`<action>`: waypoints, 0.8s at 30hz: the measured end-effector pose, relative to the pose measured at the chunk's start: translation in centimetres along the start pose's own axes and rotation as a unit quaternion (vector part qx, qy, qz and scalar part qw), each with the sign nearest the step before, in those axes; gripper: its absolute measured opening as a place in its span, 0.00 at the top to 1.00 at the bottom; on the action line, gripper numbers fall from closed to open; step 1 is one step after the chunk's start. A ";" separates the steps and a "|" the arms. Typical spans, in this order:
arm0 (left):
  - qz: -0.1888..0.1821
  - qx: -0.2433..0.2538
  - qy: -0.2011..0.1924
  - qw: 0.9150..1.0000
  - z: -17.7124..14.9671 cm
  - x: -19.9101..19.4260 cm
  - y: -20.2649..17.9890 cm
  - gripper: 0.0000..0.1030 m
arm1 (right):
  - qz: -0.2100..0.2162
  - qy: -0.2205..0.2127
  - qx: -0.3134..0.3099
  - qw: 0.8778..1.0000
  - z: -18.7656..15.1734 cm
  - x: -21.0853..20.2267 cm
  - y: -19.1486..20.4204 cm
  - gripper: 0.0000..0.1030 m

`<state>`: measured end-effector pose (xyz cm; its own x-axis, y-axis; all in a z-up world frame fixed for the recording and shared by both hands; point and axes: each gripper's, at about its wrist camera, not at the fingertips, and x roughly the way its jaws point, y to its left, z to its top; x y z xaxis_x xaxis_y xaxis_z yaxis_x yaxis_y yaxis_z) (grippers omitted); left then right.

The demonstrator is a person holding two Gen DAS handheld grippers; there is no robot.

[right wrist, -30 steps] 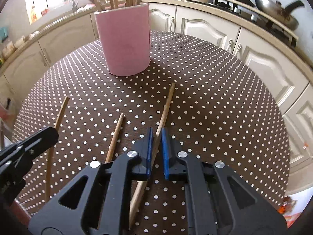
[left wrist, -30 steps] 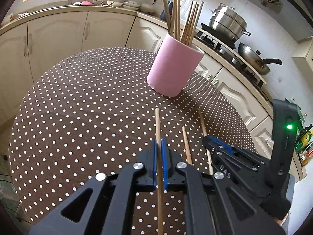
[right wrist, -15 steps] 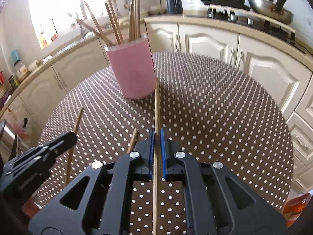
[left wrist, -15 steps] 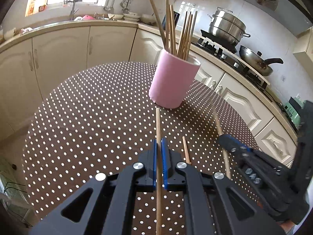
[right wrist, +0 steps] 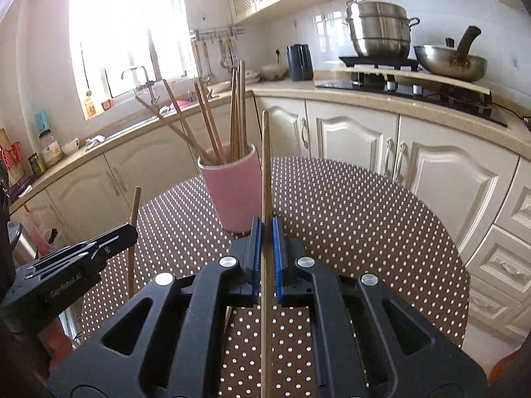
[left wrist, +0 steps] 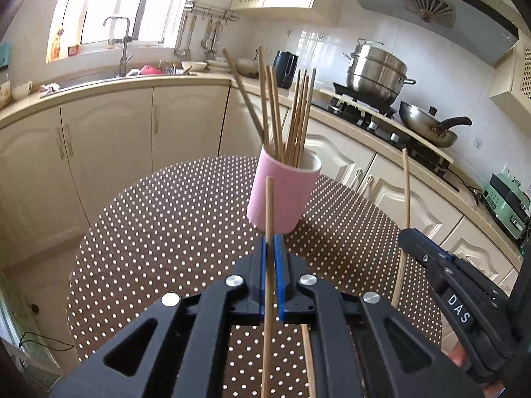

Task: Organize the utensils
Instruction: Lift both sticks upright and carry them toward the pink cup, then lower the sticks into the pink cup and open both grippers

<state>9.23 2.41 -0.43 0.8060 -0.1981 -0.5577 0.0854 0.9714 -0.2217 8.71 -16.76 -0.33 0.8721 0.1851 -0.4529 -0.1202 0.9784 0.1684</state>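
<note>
A pink cup (left wrist: 282, 194) holding several wooden chopsticks stands on the brown polka-dot table (left wrist: 172, 232); it also shows in the right wrist view (right wrist: 234, 192). My left gripper (left wrist: 272, 248) is shut on a chopstick (left wrist: 269, 212) that points up toward the cup. My right gripper (right wrist: 266, 232) is shut on another chopstick (right wrist: 265, 165), raised just right of the cup. The right gripper also shows in the left wrist view (left wrist: 431, 258), and the left gripper in the right wrist view (right wrist: 99, 248). One more chopstick (left wrist: 307, 358) lies on the table under my left gripper.
Cream kitchen cabinets and a counter (left wrist: 109, 83) curve around behind the table. A steel pot (left wrist: 375, 73) and a wok (left wrist: 428, 122) sit on the stove at the right. A sink with a tap (left wrist: 122, 43) is at the back left.
Both grippers have lifted their chopsticks off the table and tilted them upward, with the view rising to cup height. One chopstick stays on the table.
</note>
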 end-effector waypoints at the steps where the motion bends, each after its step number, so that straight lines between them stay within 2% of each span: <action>1: 0.001 0.003 -0.004 1.000 0.3 -0.2 -0.2 0.94 | 0.000 -0.005 -0.002 1.000 0.3 -0.2 -0.1 0.93; 8: 0.001 0.013 -0.034 0.999 2.0 -1.4 -1.2 0.94 | 0.005 -0.026 -0.011 1.000 2.2 -0.5 -0.2 0.93; 15: 0.003 0.008 -0.047 0.999 4.0 -1.4 -1.9 0.94 | 0.012 -0.043 -0.019 0.999 3.8 -0.2 0.0 0.94; 24: 0.010 0.022 -0.079 0.997 6.8 -1.5 -3.2 0.94 | 0.015 -0.075 -0.019 0.997 7.3 0.8 -0.2 0.94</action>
<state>11.73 0.48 6.52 0.8894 -0.1594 -0.4285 0.0911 0.9802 -0.1756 12.88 -17.44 5.66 0.9284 0.2011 -0.3124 -0.1623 0.9759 0.1460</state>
